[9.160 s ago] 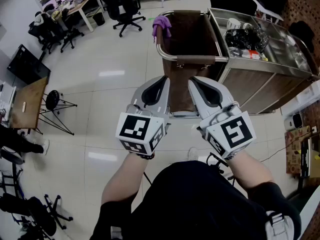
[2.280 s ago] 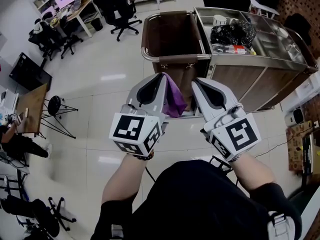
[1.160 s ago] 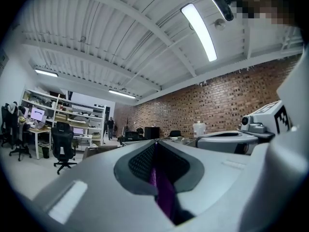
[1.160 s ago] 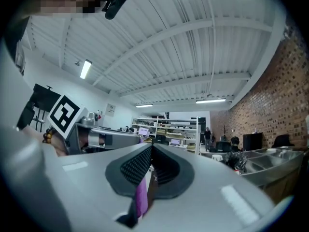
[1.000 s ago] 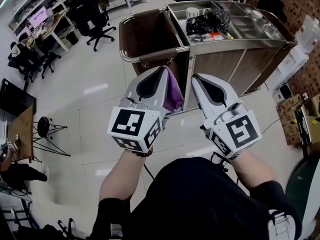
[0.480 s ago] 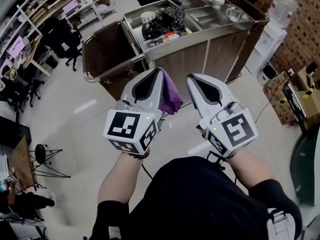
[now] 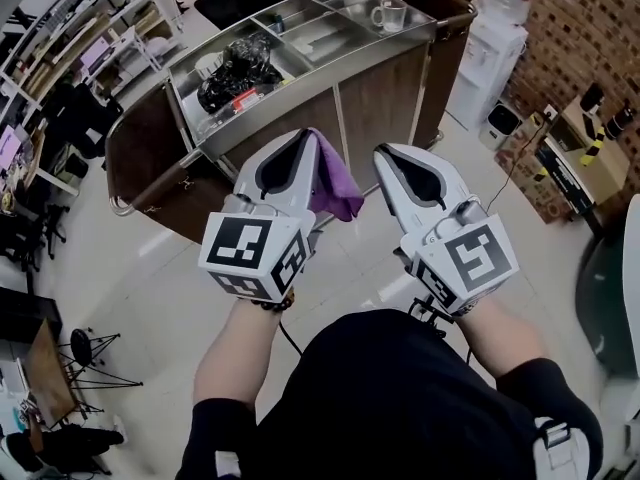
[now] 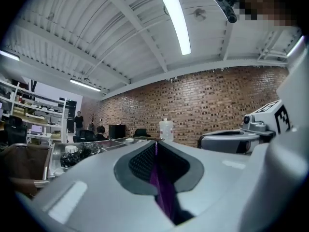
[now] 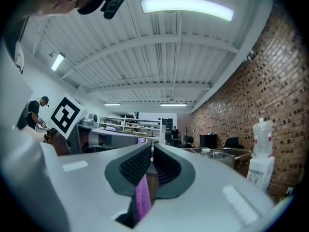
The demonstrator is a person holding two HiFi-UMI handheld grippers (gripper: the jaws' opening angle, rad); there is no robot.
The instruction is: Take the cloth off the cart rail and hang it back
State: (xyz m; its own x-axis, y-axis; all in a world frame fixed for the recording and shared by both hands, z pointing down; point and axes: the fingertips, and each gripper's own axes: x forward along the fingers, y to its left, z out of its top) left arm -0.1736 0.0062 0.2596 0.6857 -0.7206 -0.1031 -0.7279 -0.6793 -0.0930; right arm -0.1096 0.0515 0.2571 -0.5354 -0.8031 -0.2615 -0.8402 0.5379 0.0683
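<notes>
A purple cloth [image 7: 335, 186] hangs from the tips of my left gripper [image 7: 305, 136], which is shut on it and held up at chest height. In the left gripper view the cloth [image 8: 161, 192] runs as a thin strip between the pads. My right gripper [image 7: 385, 153] is beside it, apart from the cloth. Its jaws have just been opening slightly, but their tips [image 9: 151, 146] still stand together. A purple strip shows low in their gap; I cannot tell what it is. The cart [image 7: 330, 73] stands ahead, its rail [image 7: 120, 208] at the left end.
The cart's steel top holds a black bag [image 7: 235, 68] and a cup [image 7: 388, 13]. A water dispenser [image 7: 490, 48] stands against the brick wall at the right. Cardboard boxes [image 7: 590, 148] lie at the far right. Desks and office chairs fill the left.
The view has swung right: the cart has slid from the top right to the upper left, and the brick wall and dispenser have come in. Both grippers travelled together, the cloth staying in the left one.
</notes>
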